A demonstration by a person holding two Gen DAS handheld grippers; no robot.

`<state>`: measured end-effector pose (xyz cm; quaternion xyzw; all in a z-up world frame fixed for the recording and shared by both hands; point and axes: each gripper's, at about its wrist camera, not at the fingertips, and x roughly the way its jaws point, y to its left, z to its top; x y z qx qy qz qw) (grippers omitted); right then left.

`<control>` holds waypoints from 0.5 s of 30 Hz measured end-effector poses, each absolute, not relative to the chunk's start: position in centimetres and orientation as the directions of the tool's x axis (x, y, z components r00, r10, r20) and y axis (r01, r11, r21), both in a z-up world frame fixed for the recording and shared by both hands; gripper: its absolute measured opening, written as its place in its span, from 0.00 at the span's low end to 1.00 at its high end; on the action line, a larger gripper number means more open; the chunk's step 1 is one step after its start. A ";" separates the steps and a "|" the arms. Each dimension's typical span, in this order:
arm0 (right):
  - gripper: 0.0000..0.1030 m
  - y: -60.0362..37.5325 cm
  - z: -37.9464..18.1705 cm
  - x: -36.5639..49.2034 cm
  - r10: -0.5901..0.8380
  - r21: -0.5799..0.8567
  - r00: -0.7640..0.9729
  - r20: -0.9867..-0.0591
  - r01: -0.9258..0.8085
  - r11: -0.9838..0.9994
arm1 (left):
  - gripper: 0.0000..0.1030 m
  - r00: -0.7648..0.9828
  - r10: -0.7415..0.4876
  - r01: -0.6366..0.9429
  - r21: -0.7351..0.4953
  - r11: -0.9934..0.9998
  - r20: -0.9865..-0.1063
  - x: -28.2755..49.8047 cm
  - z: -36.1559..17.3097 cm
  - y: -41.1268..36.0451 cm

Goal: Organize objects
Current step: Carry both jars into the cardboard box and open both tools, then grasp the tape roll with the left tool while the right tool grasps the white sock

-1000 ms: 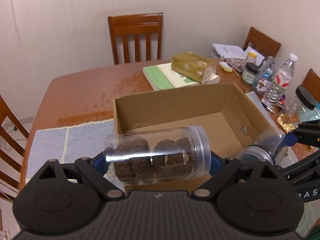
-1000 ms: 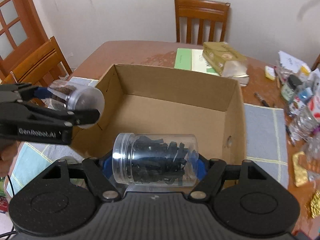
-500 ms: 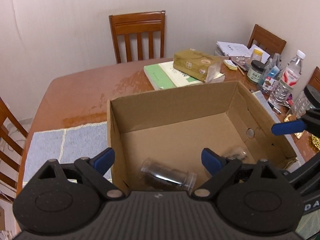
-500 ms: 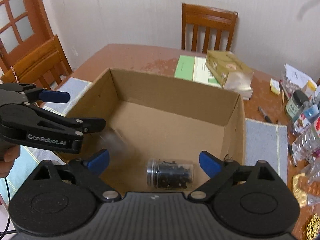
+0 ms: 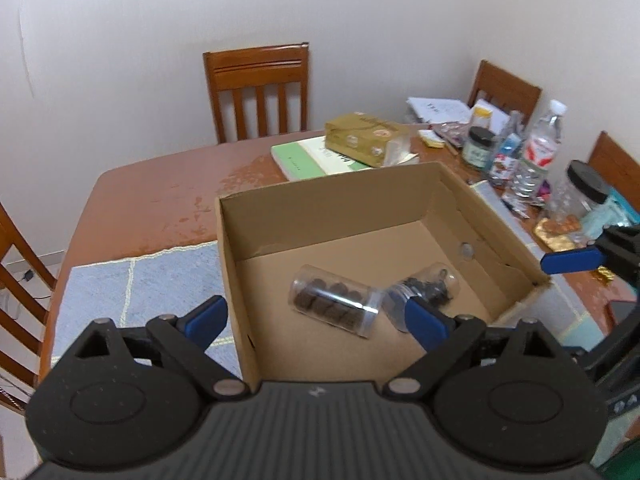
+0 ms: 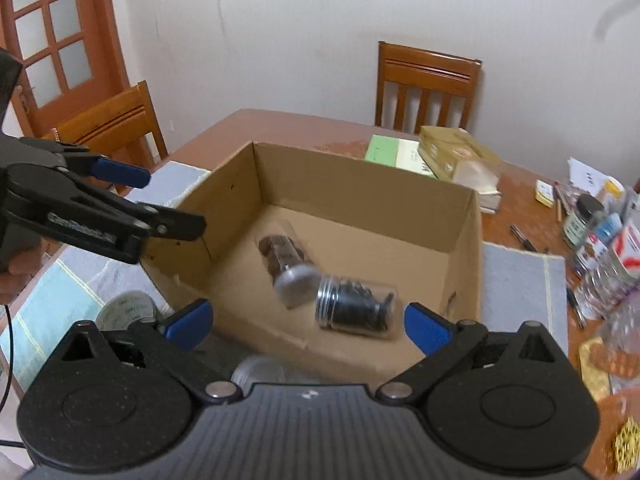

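Observation:
An open cardboard box (image 5: 332,200) (image 6: 360,184) stands on the wooden table. Two clear plastic jars lie on their sides on its floor, lids close together. One jar holds brown round pieces (image 5: 334,306) (image 6: 282,258). The other jar holds small black pieces (image 5: 426,294) (image 6: 358,306). My left gripper (image 5: 318,322) is open and empty above the box's near wall. My right gripper (image 6: 306,324) is open and empty above the box's near edge. The left gripper also shows at the left of the right wrist view (image 6: 120,200).
Grey placemats (image 5: 136,280) (image 6: 520,276) lie on both sides of the box. A green book (image 5: 316,158) and a gold box (image 5: 366,138) lie behind it. Bottles and jars (image 5: 536,152) crowd the table's right side. Chairs (image 5: 258,88) stand around.
Both grippers opened and let their jars drop into the box. The jars have come to rest on the box floor. Both grippers have lifted and drawn back.

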<state>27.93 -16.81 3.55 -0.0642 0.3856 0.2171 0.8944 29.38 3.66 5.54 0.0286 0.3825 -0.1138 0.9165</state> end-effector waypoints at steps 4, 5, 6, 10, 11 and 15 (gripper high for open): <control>1.00 -16.8 3.3 25.9 0.309 0.060 0.610 -0.730 -0.393 0.918 | 0.97 0.686 -0.233 0.245 -0.084 0.966 -0.689 27.4 5.3 4.6; 1.00 -16.8 3.2 25.2 0.298 0.056 0.615 -0.730 -0.381 0.923 | 0.97 0.682 -0.231 0.242 -0.084 0.967 -0.694 26.9 5.0 4.8; 1.00 -16.7 3.1 24.7 0.286 0.049 0.618 -0.733 -0.371 0.927 | 0.97 0.679 -0.228 0.241 -0.081 0.967 -0.698 26.6 4.8 4.9; 1.00 -16.6 2.1 22.8 0.246 0.036 0.620 -0.745 -0.330 0.943 | 0.97 0.677 -0.215 0.259 -0.045 0.965 -0.704 24.4 3.6 5.2; 1.00 -16.7 1.8 22.2 0.240 0.040 0.619 -0.748 -0.319 0.947 | 0.97 0.681 -0.205 0.264 -0.026 0.964 -0.703 23.7 3.3 5.2; 1.00 -16.9 0.8 20.3 0.209 0.052 0.619 -0.757 -0.262 0.964 | 0.97 0.692 -0.187 0.292 0.034 0.956 -0.697 21.3 2.3 5.3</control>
